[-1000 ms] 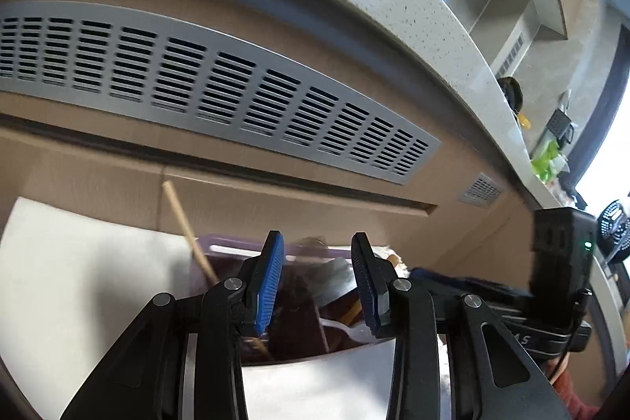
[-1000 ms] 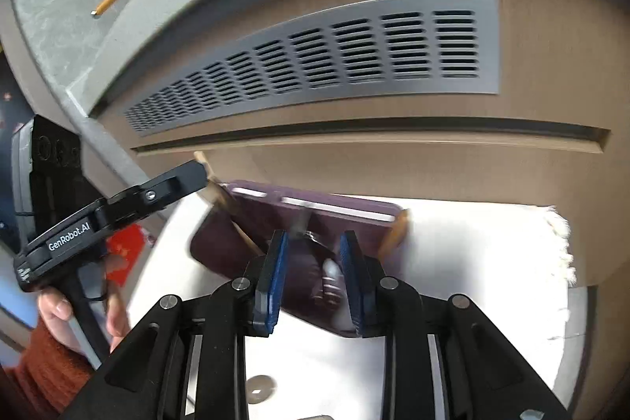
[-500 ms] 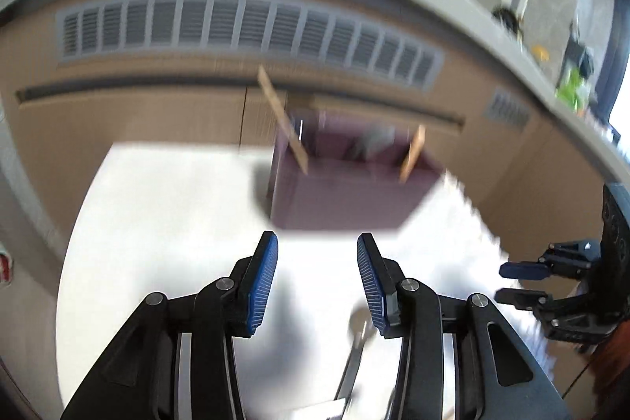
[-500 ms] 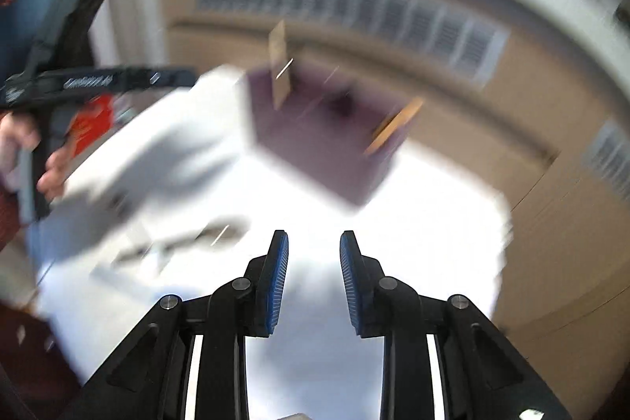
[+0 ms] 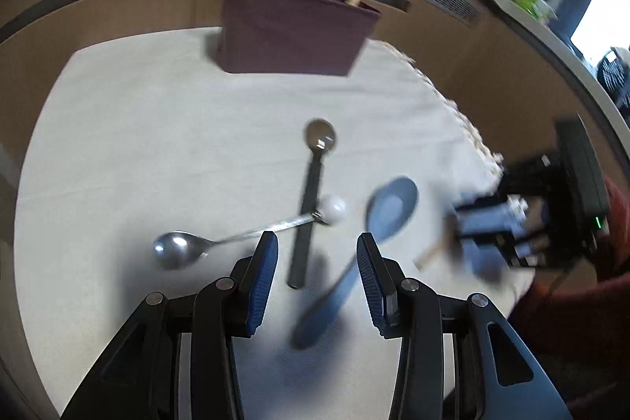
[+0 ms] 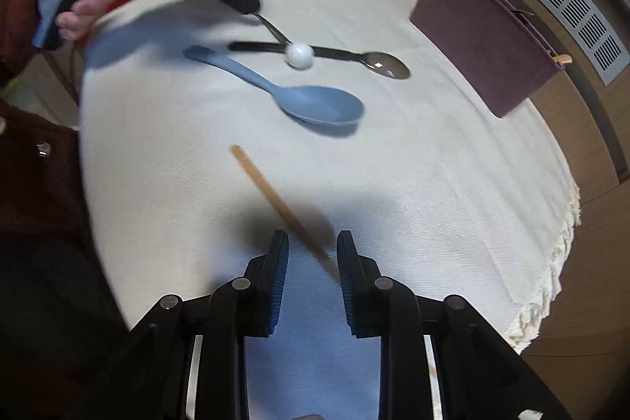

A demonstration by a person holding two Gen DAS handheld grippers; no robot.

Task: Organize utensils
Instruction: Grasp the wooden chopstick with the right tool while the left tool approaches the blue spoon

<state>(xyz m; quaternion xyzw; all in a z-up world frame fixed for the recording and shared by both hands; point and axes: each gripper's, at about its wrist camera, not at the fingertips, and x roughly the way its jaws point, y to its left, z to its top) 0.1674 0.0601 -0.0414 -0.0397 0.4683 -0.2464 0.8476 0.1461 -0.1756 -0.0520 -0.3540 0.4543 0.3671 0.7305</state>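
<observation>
Your right hand-held gripper (image 6: 311, 258) is closing around the wooden stick (image 6: 275, 201), low centre; settle lower before pinching. Your left hand-held gripper (image 5: 317, 268) gapes wide, empty, above the blue spoon (image 5: 368, 223).

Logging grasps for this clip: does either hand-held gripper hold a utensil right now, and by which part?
Neither. The left hand-held gripper is open and empty; the right hand-held gripper's jaws are closing around the wooden stick, not yet gripping.

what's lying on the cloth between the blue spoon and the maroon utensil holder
In the right wrist view, the black-handled spoon with the ball-ended spoon crossing it lies between the blue spoon and the maroon holder.
</observation>
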